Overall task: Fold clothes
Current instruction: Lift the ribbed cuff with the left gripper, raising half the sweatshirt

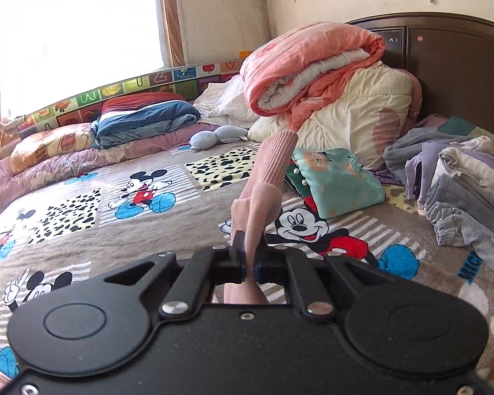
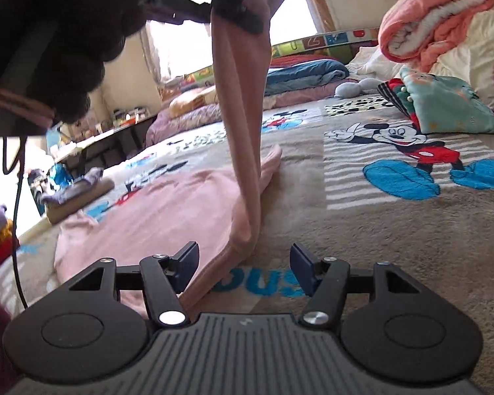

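**Operator:** Two units report. My left hand-held gripper [image 1: 249, 250] is clamped on the pink garment [image 2: 154, 204]; its jaws are pressed together with a fold of pink cloth between them, and a ribbed sleeve [image 1: 273, 161] runs up and away from the fingertips.

**Supervisor:** Position of the garment?

**Operator:** Most of it lies flat on the bed [image 2: 378, 230], on the cartoon-mouse blanket. In the right wrist view one part is lifted into a taut strip rising to the top of the frame. I see a dark sleeve [image 2: 66, 33] at upper left.

**Supervisor:** Right unit?

**Operator:** My right hand-held gripper [image 2: 245, 268] stands with jaws spread wide, gripping nothing. It sits low over the blanket, with the garment's edge between its fingers.

**Supervisor:** Surroundings?

**Operator:** A teal printed garment [image 1: 341, 181] lies near the rolled pink quilt [image 1: 313, 65]. A heap of grey and lilac clothes [image 1: 461, 191] lies to the right, well apart from the pink garment.
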